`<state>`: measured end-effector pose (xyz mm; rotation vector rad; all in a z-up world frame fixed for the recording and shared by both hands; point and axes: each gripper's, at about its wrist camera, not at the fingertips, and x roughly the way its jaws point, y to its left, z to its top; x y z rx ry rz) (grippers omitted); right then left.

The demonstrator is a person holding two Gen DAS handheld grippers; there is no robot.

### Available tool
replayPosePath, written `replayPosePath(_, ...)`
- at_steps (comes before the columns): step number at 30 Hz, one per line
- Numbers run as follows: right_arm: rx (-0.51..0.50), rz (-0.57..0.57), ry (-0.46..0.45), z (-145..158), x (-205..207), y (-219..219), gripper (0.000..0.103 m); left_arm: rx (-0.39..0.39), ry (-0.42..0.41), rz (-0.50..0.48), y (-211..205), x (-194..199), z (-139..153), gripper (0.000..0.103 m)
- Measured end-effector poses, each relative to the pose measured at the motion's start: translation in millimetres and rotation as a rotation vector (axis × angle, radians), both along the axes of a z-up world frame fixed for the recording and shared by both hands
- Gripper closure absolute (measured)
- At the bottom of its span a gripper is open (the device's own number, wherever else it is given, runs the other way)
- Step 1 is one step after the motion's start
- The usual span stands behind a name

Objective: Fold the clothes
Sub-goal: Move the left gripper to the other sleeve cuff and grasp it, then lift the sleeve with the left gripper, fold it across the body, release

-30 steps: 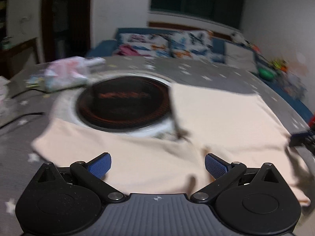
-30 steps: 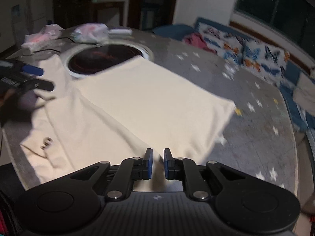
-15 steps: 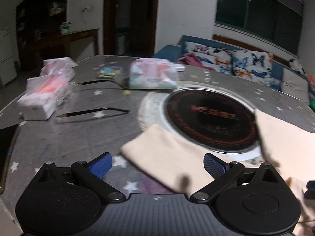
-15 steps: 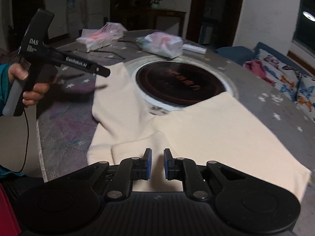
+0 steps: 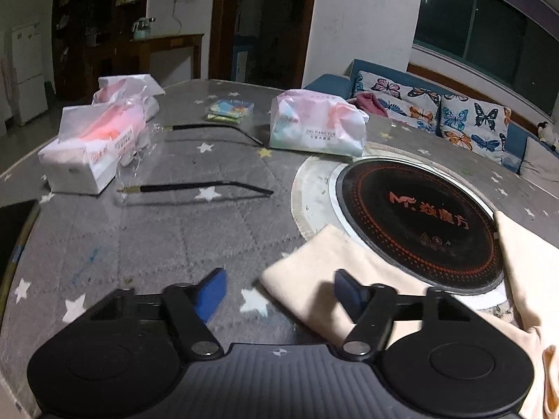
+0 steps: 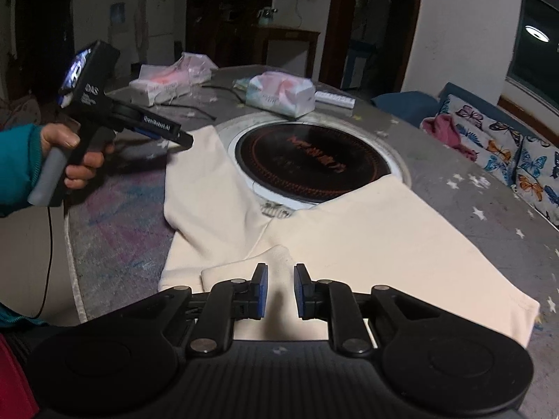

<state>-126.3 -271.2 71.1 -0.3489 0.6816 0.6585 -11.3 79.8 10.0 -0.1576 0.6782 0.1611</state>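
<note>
The cream garment [image 6: 349, 244] could drag askew if the wide-open left gripper [image 5: 279, 291] or the narrowly parted, empty right gripper [image 6: 278, 288] pinches only one layer.

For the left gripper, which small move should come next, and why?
Probably lower the left gripper a little and shut it on the end of the cream cloth sleeve. Its jaws stand wide open around that end, holding nothing. The right gripper, slightly open, waits over the folded part.

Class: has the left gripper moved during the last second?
Yes. The left gripper swung left, from over the cream garment toward the tissue packs, past the fixed cooktop.
</note>
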Motion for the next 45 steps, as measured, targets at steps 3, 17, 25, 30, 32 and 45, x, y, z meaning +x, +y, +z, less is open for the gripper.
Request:
replayPosePath(3, 0.022, -0.032, -0.01, 6.5, -2.8, -6.6, 0.087, -0.016, -0.01, -0.007, 0.7, 1.7, 0.4, 0.078)
replayPosePath(17, 0.128, -0.243, -0.06, 22.7, -19.5, -64.3, 0.087, -0.189, -0.199, -0.334, -81.5, -39.4, 82.5, 0.093)
replayPosePath(25, 0.171, -0.384, -0.057, 17.2, -35.2, -104.6, 0.087, -0.28, -0.238, -0.666, -174.3, -68.0, 103.2, 0.093)
replayPosePath(30, 0.188, -0.456, -0.05, 14.9, -46.3, -126.3, 0.087, -0.305, -0.194, -0.802, -222.0, -76.7, 87.5, 0.093)
replayPosePath(32, 0.194, -0.483, -0.048, 14.1, -50.5, -134.4, 0.087, -0.305, -0.154, -0.837, -237.0, -77.8, 77.0, 0.092)
replayPosePath(45, 0.221, -0.539, 0.013, 1.7, -53.4, -149.7, 0.085, -0.126, -0.097, -0.916, -225.3, -100.5, 37.8, 0.048)
